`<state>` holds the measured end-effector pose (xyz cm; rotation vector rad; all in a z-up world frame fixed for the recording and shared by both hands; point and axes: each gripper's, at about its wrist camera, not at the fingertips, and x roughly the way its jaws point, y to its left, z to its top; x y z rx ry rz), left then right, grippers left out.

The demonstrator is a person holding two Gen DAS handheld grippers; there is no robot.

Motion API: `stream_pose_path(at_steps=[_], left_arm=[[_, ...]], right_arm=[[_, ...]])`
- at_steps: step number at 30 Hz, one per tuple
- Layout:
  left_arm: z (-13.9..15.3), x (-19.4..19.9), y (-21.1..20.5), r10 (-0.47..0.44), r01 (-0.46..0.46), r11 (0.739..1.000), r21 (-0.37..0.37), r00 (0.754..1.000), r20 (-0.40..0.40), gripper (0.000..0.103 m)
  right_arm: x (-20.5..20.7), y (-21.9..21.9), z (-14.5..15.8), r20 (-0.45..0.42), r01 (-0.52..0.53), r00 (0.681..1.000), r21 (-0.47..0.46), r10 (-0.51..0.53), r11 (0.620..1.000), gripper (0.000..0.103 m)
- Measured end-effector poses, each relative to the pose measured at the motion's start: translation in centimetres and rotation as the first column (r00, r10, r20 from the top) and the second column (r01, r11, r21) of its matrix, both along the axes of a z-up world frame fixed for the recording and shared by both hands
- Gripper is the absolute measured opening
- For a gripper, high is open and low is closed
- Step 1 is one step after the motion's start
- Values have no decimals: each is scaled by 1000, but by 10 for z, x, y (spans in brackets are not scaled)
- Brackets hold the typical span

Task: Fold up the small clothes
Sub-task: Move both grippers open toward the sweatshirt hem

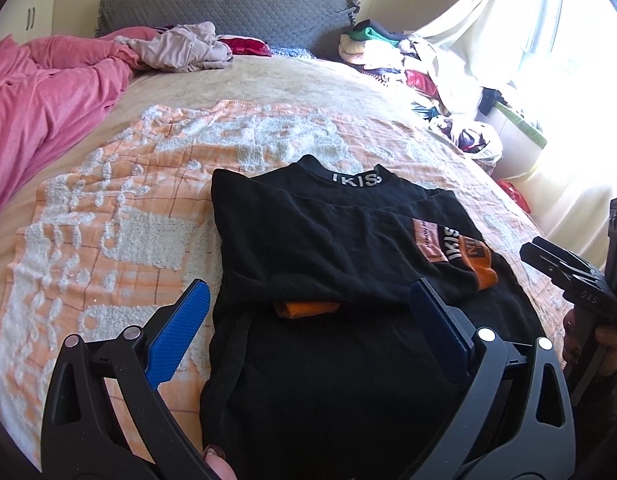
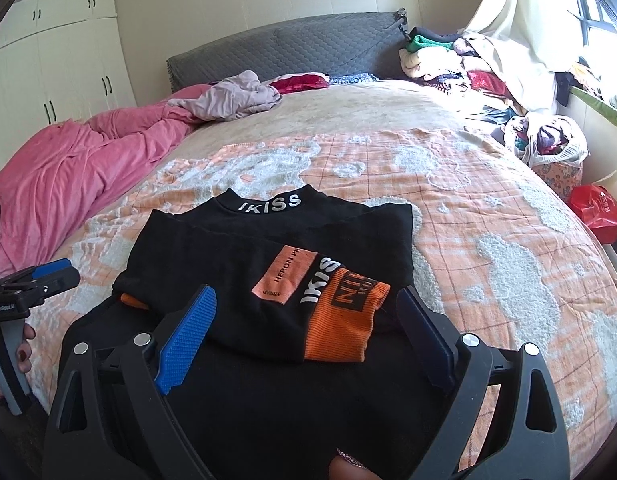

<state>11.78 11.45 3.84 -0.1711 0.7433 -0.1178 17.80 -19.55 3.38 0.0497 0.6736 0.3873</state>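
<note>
A black top (image 1: 316, 240) with an "IKISS" collar lies on the orange and white blanket (image 1: 120, 224), sleeves folded in over its body. An orange cuff (image 1: 482, 268) lies on its right side and another (image 1: 304, 308) peeks out near the middle. My left gripper (image 1: 308, 296) is open and empty, just above the top's near part. My right gripper (image 2: 306, 304) is open and empty, with the orange cuff (image 2: 340, 328) of the black top (image 2: 236, 252) between its fingers. Each gripper shows at the edge of the other's view.
A pink duvet (image 1: 44, 96) lies along the bed's left side. A crumpled grey garment (image 1: 180, 48) and a red item lie by the grey headboard (image 1: 228, 8). Piled clothes (image 1: 392, 52) and a full bag (image 2: 548, 140) sit at the right, near the curtain.
</note>
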Motion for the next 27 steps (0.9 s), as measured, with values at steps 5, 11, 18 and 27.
stream_pose_path(at_steps=[5,11,18,27], left_arm=[[1,-12,-5,2,-2,1000,11,1000,10,93],[-4,-29,-5,36,-37,999,37,999,13,93],[-12,-48,1,63,-63,998,2,998,-3,93],[-26,-67,5,121,-119,991,66,992,-34,93]], right_arm=[[-9,-7,-1,-5,11,1000,13,-11,1000,91],[-20,-17,-9,-19,35,999,17,-34,999,91],[-31,-29,-19,-48,49,998,22,-48,999,91],[-48,-39,-30,-82,47,996,5,-47,999,91]])
